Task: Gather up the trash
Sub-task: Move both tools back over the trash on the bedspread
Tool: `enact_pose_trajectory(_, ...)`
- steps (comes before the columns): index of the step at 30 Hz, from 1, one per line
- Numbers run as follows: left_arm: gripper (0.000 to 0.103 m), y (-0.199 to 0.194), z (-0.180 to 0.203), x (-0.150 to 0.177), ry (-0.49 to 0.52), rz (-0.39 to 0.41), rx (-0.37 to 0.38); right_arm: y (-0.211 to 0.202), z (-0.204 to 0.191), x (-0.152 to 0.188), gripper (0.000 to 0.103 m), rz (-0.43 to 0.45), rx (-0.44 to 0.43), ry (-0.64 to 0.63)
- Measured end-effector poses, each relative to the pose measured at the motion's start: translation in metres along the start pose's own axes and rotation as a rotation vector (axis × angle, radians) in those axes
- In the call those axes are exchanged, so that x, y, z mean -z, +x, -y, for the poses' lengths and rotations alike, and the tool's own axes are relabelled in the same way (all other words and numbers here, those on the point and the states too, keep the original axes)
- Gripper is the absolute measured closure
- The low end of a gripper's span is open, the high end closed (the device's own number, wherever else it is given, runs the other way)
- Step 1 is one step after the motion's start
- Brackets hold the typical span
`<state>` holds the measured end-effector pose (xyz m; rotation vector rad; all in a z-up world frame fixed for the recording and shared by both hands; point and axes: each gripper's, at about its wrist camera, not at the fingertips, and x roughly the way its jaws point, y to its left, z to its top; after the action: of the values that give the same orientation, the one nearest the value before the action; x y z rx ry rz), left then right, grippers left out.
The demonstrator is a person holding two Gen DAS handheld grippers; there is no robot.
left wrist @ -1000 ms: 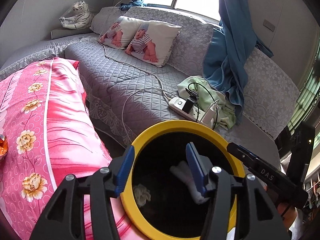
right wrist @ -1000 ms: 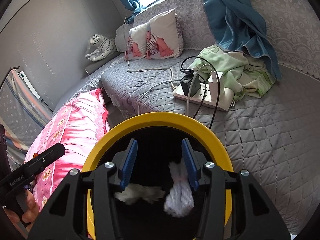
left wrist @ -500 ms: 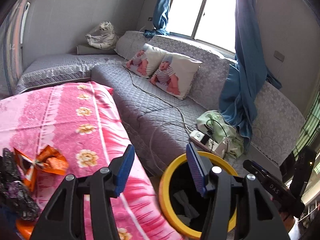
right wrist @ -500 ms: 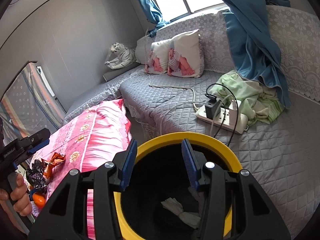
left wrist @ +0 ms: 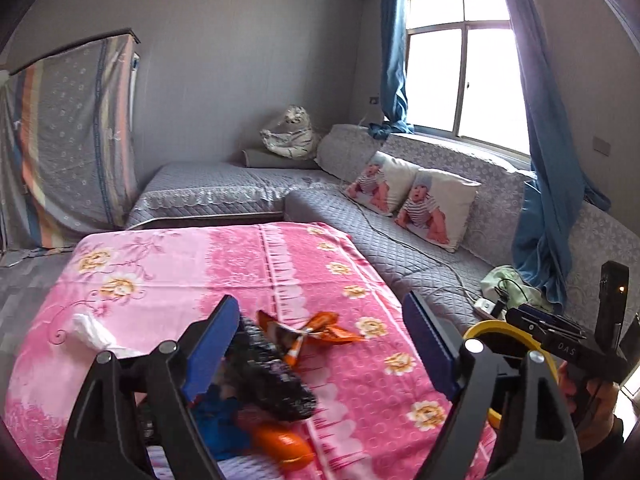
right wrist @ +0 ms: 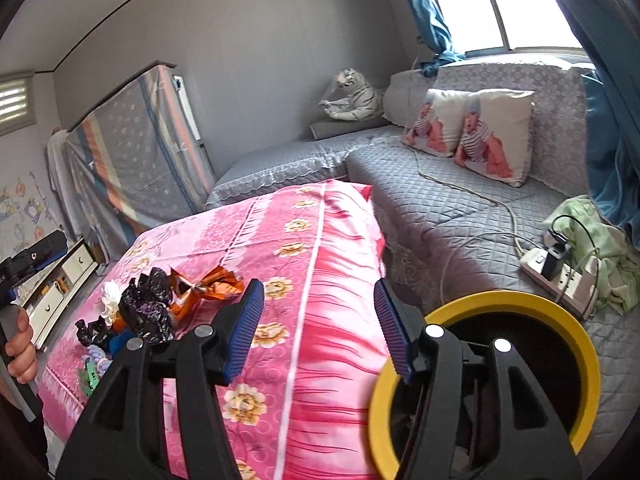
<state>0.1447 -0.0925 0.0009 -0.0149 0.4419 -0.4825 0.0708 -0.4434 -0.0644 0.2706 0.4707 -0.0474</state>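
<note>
A pile of trash lies on the pink flowered tablecloth (left wrist: 168, 264): an orange wrapper (left wrist: 320, 330), a crumpled black wrapper (left wrist: 276, 380), a white tissue (left wrist: 90, 330) and an orange piece (left wrist: 284, 446). My left gripper (left wrist: 322, 320) hovers just over this pile, its jaws opening wide, and grips nothing. My right gripper (right wrist: 318, 304) hangs above the table's right half, jaws opening, with nothing between them. The same pile (right wrist: 148, 312) is to its left. The yellow-rimmed bin (right wrist: 520, 300) stands beside the table at lower right.
A grey quilted corner sofa (left wrist: 400, 256) runs behind and right of the table. On it are two baby-print pillows (left wrist: 432, 208), a power strip (right wrist: 560, 276) with cables and a green cloth (right wrist: 600, 240). A hand (right wrist: 20, 344) holds the left tool.
Both grippers swung up and left from over the bin's mouth to the pink table. Their jaws have widened. The trash pile has come into view.
</note>
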Motion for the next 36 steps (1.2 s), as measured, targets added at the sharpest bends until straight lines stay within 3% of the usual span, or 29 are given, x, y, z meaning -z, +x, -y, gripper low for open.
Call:
enact_pose_trajectory(6, 0.011, -0.044, -0.068, 0.027, -0.055, 0.007, -0.091, 0.031, -0.065, 0.004, 0.036, -0.048, -0.100, -0.112)
enact_pose_trajectory(11, 0.009, -0.061, -0.095, 0.062, -0.084, -0.032, -0.106, 0.054, -0.110, 0.010, 0.031, -0.093, -0.168, -0.179)
enact_pose_trajectory(20, 0.008, -0.063, -0.086, 0.121, -0.104, -0.146, -0.055, 0.084, -0.164, 0.028, 0.029, -0.164, -0.224, -0.301)
enact_pose_trajectory(24, 0.008, -0.058, -0.080, 0.142, -0.098, -0.189, -0.066, 0.092, -0.179, 0.034, 0.027, -0.180, -0.248, -0.345)
enact_pose_trajectory(36, 0.008, -0.035, -0.072, 0.155, -0.126, -0.268, -0.045, 0.116, -0.215, 0.051, 0.025, -0.219, -0.273, -0.447)
